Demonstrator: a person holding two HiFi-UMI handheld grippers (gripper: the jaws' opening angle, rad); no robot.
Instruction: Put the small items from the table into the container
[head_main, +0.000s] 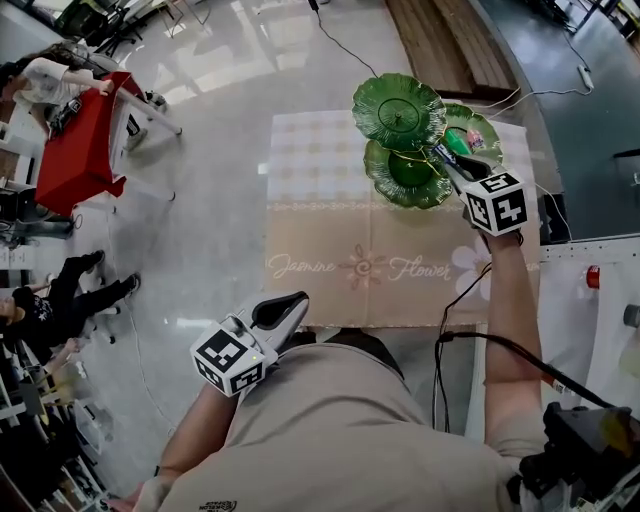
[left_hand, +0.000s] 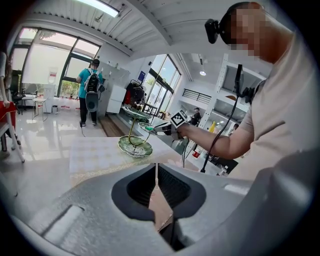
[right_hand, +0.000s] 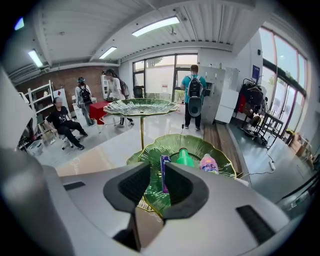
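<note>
Lab hall (shelving (right_hand: 41, 99), big windows (right_hand: 161, 76)).

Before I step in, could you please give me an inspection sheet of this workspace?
Surface: beige tablecloth with a flower print.
Job's things: green tiered dish stand at the cloth's far right; green bottle and pink bottle sit in one of its dishes; purple stick in the right claw.
Clutter: nothing seen.
Grippers: right claw shut on the purple stick, above the dish with the bottles; left claw shut, empty, back near the person's body.
Cables: black cable trails by the right arm; floor cable beyond the table.
Surroundings: red table, seated person at left.
</note>
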